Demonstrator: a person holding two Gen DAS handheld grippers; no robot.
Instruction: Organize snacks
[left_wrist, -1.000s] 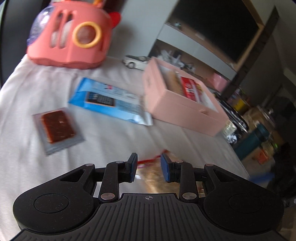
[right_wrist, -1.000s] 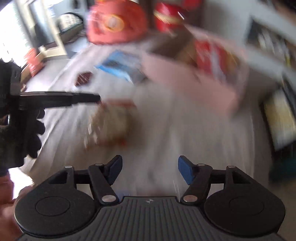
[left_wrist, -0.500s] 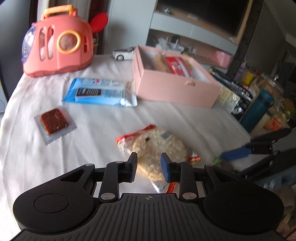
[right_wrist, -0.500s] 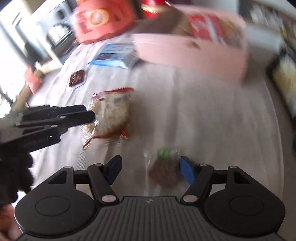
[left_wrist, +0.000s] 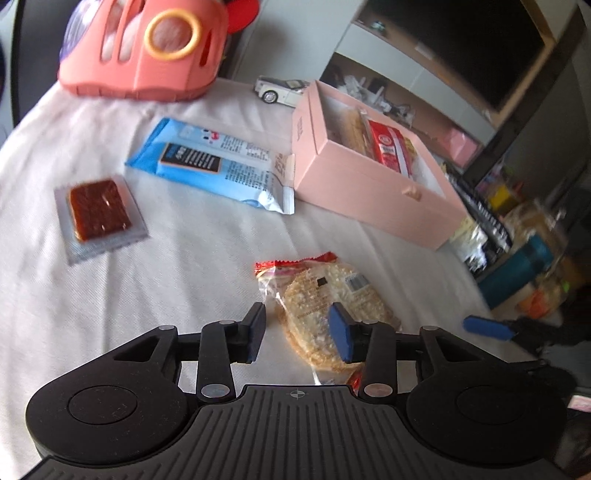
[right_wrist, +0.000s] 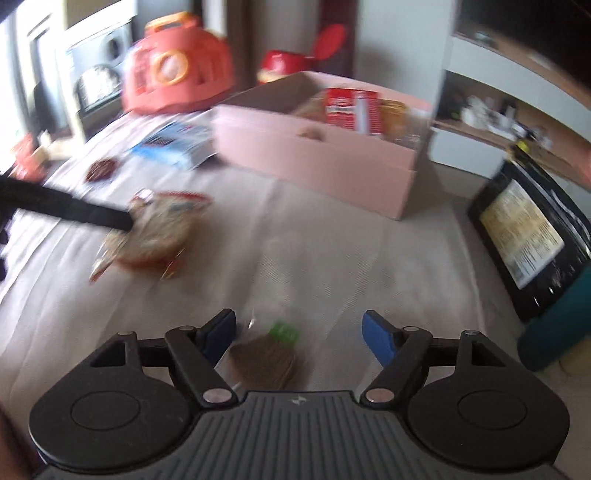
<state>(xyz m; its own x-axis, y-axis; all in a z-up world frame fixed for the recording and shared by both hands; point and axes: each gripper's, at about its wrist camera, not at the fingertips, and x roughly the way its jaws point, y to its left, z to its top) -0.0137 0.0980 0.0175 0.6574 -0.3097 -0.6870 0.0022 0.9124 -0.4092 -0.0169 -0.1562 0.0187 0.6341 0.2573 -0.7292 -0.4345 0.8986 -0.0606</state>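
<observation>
The left gripper is seen closest in its own view, with the jaws apart; they have just been opening, and the round rice cracker pack lies between them on the white tablecloth, under the right pad, though it cannot be told if this pad touches the wrapper. In the right wrist view the right gripper is also held with the jaws wide apart, and they too have just been opening; a small brown snack with a green label is seen between them, nearer to the left finger and not pressed by either pad (this picture is blurred, so the details are not clear). Farther on the cloth a flat packet with a dark red square is placed at the left, and a blue snack bag is laid beyond it, its end just beside the pink box. In the box a red packet is already kept. Behind, a pink toy carrier and a white toy car are standing.
</observation>
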